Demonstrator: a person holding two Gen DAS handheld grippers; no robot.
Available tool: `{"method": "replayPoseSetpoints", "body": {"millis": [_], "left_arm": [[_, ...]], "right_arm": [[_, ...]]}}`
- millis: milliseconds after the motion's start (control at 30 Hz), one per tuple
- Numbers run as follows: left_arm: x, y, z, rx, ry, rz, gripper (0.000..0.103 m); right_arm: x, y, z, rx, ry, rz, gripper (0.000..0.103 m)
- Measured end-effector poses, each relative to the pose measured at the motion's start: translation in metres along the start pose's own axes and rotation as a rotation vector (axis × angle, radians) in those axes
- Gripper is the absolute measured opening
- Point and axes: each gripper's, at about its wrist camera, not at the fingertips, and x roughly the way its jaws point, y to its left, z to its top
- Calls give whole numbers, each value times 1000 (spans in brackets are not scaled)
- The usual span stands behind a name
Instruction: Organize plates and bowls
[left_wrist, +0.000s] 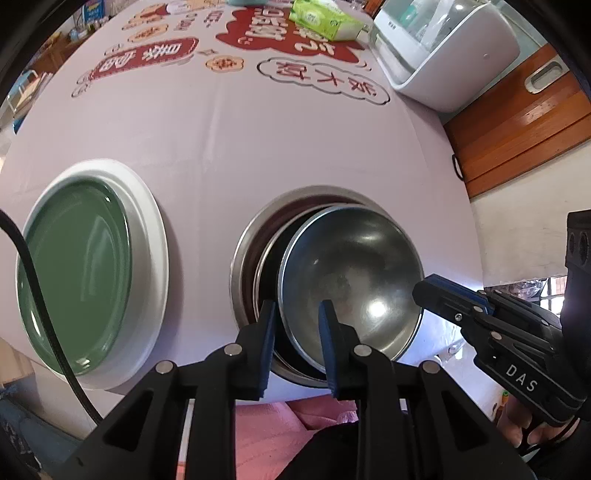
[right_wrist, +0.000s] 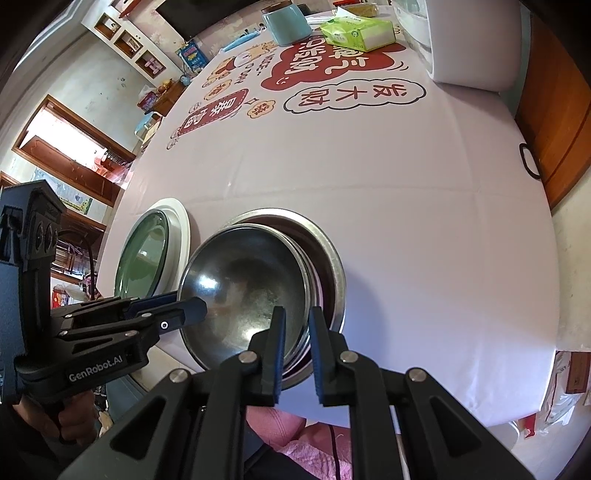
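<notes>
The small steel bowl (left_wrist: 351, 280) sits tilted inside the stacked larger bowls (left_wrist: 255, 236) near the table's (left_wrist: 258, 147) front edge, so the nesting step looks unfinished. The left hand-held gripper (left_wrist: 297, 325) and right hand-held gripper (right_wrist: 297, 332) each pinch the small bowl's rim from opposite sides. Next it likely needs levelling before both let go. The green plate (left_wrist: 74, 273) on the white plate (left_wrist: 147, 229) lies beside the bowls.

Home dining room, printed tablecloth (right_wrist: 369, 184), tissue pack (right_wrist: 356, 31), countertop dish sterilizer (left_wrist: 443, 51), wooden cabinets (right_wrist: 129, 44)
</notes>
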Motion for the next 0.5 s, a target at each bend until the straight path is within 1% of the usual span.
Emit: {"method": "replayPoseSetpoints", "body": {"millis": [200,367,467,500], "left_arm": [[-14,0,0,7,-81,-10,22],[-27,0,0,12,-174,-9,22],[-33,3,-2,13,-218,12,25],[-34,5,-3,12,-231,22,28]], "right_arm": [[-5,-1,1,4,-27,17,13],[-9,-2,1,6,-55,22,13],[-13,-3,1,3,-92,20,13],[-15,-4,0,1,-109,18,13]]}}
